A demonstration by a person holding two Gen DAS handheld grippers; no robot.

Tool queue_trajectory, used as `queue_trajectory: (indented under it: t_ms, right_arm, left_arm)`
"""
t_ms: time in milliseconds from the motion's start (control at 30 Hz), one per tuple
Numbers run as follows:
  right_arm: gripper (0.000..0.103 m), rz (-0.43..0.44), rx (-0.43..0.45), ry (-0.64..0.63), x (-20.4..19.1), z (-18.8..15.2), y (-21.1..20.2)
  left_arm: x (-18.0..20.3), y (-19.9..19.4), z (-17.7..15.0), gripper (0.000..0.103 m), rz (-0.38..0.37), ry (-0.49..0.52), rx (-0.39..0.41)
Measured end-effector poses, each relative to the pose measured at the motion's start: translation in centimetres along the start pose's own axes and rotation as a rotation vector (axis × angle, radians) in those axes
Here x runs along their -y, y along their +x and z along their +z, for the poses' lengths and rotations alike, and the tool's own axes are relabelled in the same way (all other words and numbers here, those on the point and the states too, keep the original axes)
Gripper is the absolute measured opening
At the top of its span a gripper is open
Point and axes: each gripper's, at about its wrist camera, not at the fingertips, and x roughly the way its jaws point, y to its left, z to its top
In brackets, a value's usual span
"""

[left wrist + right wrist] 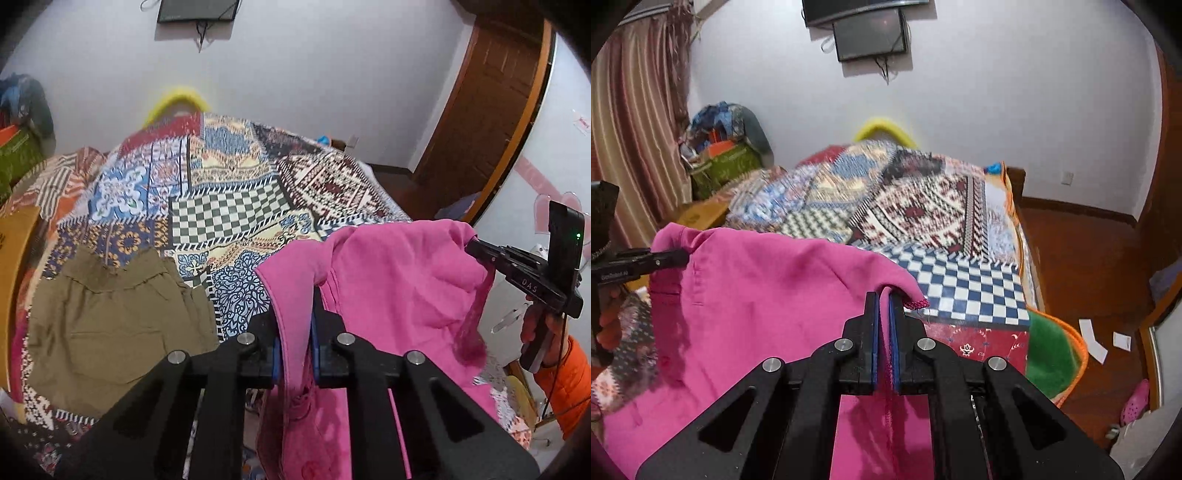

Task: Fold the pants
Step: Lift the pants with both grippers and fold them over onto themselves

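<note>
The pink pants (399,280) hang in the air above the bed, held up by one edge between both grippers. My left gripper (297,295) is shut on a fold of the pink cloth, which runs down between its blue pads. My right gripper (471,245), held by a hand in an orange sleeve, pinches the far corner. In the right wrist view the pink pants (768,295) spread to the left. There my right gripper (884,299) is shut on the hem, and my left gripper (683,256) bites the opposite corner.
A patchwork bedspread (229,214) covers the bed. An olive garment (110,317) lies flat on it at the left, beside a cardboard box (18,258). A green blanket with an orange edge (1052,354) hangs at the bed's right side, over a wooden floor (1089,258).
</note>
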Motion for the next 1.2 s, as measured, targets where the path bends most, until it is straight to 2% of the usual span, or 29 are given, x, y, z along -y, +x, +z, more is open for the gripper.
queue_trajectory:
  t_ms: [300, 700, 933, 1200]
  right_arm:
    - [0.005, 0.028, 0.071, -0.008, -2.8, 0.1, -6.4]
    - [0.005, 0.036, 0.095, 0.016, -5.5, -3.6, -12.4]
    - [0.005, 0.044, 0.077, 0.037, -7.1, -6.8, -14.7]
    - [0.005, 0.055, 0.005, 0.078, -7.6, -11.0, -14.4]
  left_arm:
    - [1.6, -7.1, -1.2, 0.012, -0.003, 0.035, 0.054]
    - [4.0, -13.3, -6.2, 0.012, -0.038, 0.095, 0.066]
    - [5.2, -14.9, -10.5, 0.012, -0.029, 0.137, 0.051]
    - [5.2, -14.4, -14.8, 0.012, -0.009, 0.141, 0.008]
